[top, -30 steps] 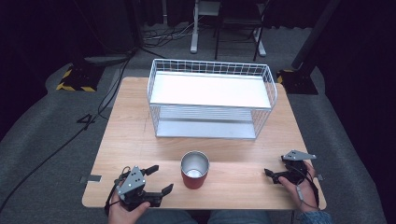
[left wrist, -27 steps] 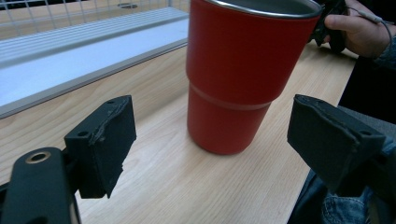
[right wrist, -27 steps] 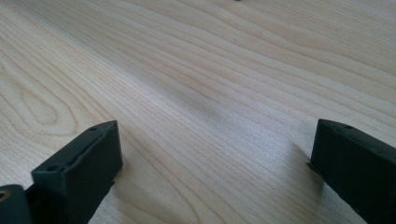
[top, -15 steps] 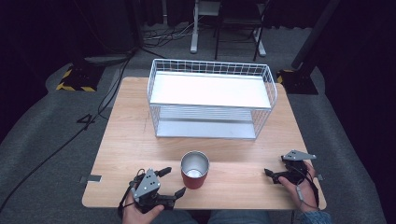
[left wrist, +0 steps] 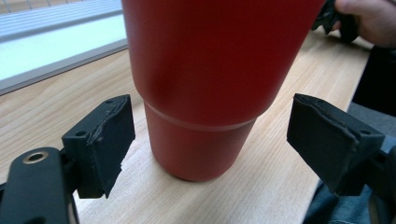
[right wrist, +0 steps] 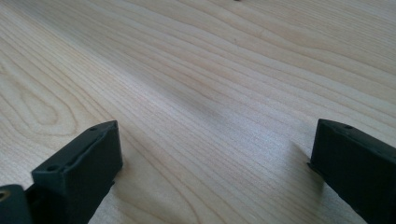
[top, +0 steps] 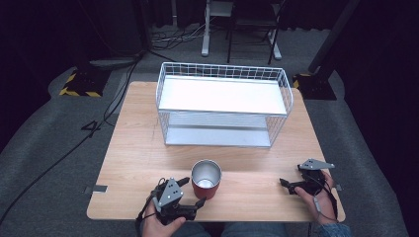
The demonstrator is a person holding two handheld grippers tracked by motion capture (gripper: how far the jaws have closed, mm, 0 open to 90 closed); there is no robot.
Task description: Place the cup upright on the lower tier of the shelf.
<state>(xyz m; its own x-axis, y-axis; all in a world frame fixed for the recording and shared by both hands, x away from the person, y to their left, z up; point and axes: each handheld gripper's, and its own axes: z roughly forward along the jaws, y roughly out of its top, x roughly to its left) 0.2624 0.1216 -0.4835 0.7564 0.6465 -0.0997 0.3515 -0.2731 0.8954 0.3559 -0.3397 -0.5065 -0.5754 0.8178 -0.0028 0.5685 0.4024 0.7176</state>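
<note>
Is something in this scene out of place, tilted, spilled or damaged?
Nothing stands out. The red cup stands upright on the wooden table, with no spill around it. The wire rack sits square behind it. The left gripper has its jaws open on either side of the cup's base, not touching it.

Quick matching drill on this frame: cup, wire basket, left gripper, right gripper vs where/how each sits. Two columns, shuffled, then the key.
1. red cup
2. wire basket
3. left gripper
4. right gripper

A. open, over bare wood at the table's right
B. open, fingers either side of the cup, not touching
C. upright near the front edge
D. at the table's back, nothing in it

1-C, 2-D, 3-B, 4-A
</note>
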